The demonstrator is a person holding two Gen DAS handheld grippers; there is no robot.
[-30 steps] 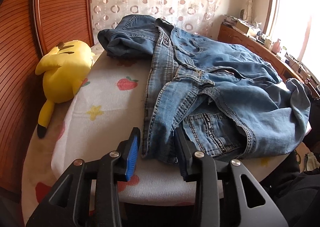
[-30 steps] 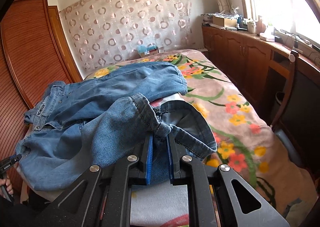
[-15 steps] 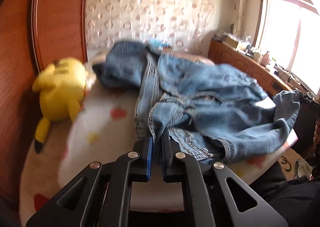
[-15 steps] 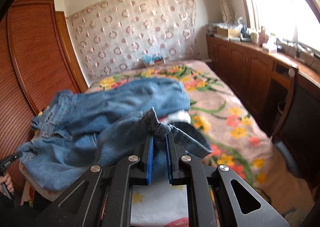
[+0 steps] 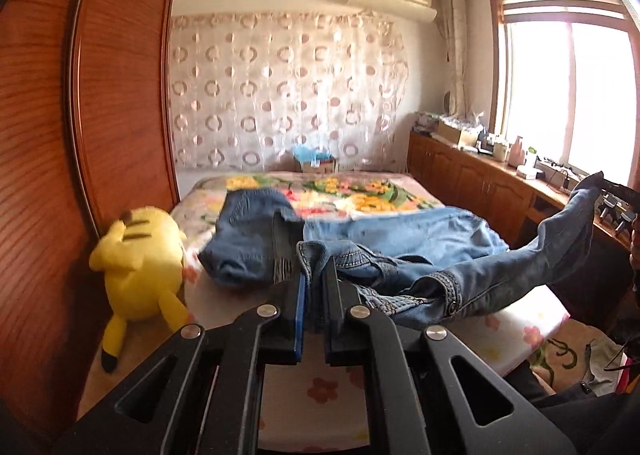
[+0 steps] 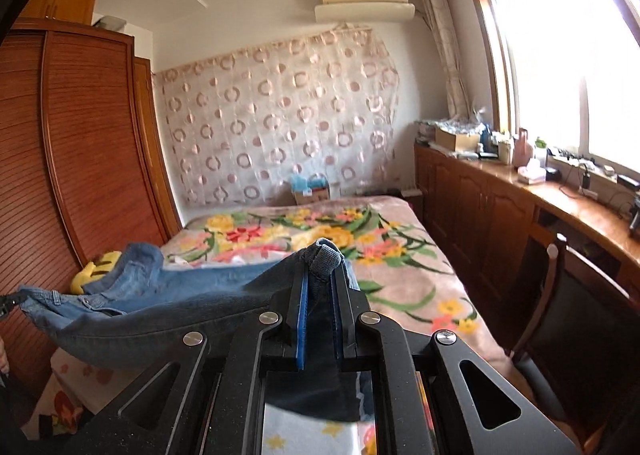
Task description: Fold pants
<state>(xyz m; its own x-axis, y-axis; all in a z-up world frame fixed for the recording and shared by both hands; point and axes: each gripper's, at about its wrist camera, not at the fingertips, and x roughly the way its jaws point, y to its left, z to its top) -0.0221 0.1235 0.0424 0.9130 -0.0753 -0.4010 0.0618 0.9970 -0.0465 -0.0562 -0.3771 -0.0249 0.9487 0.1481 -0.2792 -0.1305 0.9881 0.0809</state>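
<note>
Pants [image 5: 420, 243] of blue denim hang stretched between both tools above the bed [image 5: 360, 195], the middle sagging onto it. The left tool [image 5: 313, 283] is clamped tight on the waistband end; the right tool [image 6: 320, 279] pinches a bunched hem. To fold well, keep both ends level and taut, shake out twists, and steer clear of the yellow plush toy [image 5: 140, 255] alongside.
</note>
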